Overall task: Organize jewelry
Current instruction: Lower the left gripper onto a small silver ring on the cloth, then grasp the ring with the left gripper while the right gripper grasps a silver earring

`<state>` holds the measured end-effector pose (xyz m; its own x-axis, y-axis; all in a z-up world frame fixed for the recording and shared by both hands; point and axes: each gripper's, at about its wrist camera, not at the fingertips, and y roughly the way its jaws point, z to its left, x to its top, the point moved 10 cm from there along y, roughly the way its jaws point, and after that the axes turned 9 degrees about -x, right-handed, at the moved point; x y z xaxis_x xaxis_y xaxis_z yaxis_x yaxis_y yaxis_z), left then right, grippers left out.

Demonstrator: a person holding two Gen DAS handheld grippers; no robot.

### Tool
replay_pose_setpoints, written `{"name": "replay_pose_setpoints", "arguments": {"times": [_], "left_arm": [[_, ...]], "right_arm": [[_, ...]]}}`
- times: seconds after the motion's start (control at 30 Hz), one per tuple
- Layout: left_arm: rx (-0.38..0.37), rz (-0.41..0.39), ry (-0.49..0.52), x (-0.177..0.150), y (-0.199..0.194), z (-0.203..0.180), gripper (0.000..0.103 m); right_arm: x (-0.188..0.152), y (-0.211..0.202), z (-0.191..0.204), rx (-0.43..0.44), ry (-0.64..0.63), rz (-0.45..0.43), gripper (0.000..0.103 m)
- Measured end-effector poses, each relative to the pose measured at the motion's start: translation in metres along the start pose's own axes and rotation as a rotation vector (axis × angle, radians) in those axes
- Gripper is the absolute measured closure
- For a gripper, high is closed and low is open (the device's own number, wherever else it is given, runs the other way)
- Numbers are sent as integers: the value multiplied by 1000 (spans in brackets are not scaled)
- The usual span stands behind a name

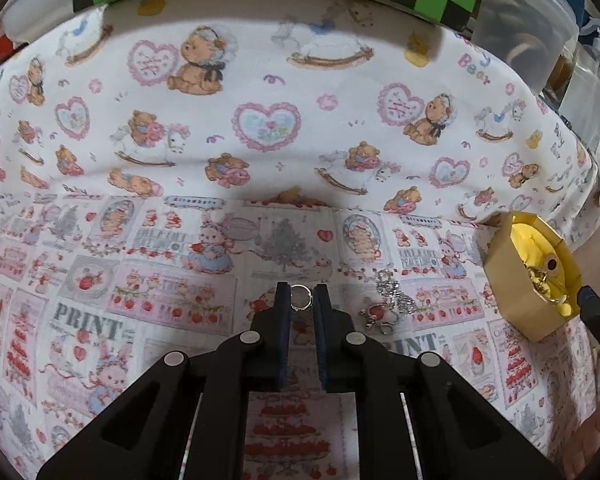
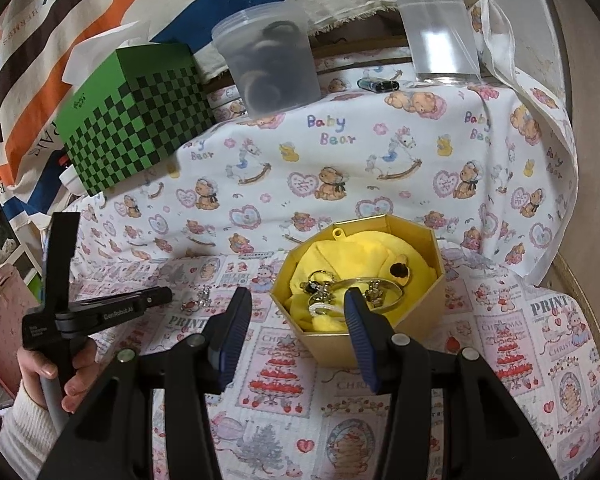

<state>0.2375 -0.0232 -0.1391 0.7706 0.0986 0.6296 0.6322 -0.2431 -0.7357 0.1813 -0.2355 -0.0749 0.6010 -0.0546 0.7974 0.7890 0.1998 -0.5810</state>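
The left gripper (image 1: 301, 298) pinches a ring (image 1: 301, 297) between its fingertips; the right gripper (image 2: 296, 308) is spread before the box (image 2: 424, 320).

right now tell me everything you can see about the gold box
The gold box is a low, open, many-sided box of card-like material, upright on the printed cloth. A crumpled yellow cloth lines it; on that lie jewelry pieces including a silver bangle and rings. The right claw hovers open just before it, not touching.
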Motion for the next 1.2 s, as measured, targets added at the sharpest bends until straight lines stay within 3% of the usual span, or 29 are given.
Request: {"name": "replay_pose_setpoints", "arguments": {"times": [0.1, 0.23, 0.37, 0.47, 0.63, 0.73, 0.87, 1.1, 1.2], "left_arm": [[5, -8, 2, -3, -13, 2, 93], [34, -144, 4, 9, -56, 8, 93], [-37, -219, -25, 21, -90, 12, 93], [-38, -244, -45, 26, -103, 21, 93], [-28, -220, -75, 27, -97, 34, 93], [-39, -210, -69, 25, -91, 32, 93], [-43, -223, -76, 28, -90, 29, 93], [-34, -217, -126, 29, -87, 44, 93], [-29, -215, -130, 29, -85, 46, 93]], "right_arm": [[0, 0, -1, -5, -1, -4, 57], [6, -9, -1, -30, -4, -55, 57], [10, -20, 8, -47, -32, -100, 57], [4, -11, 32, -41, -98, -30, 57], [-15, 13, 84, 45, -182, 147, 57], [-15, 31, 108, 27, -251, 187, 57], [-20, 66, 124, 17, -262, 311, 57], [-28, 104, 132, -68, -322, 355, 58], [-31, 112, 131, -125, -365, 334, 58]]}}
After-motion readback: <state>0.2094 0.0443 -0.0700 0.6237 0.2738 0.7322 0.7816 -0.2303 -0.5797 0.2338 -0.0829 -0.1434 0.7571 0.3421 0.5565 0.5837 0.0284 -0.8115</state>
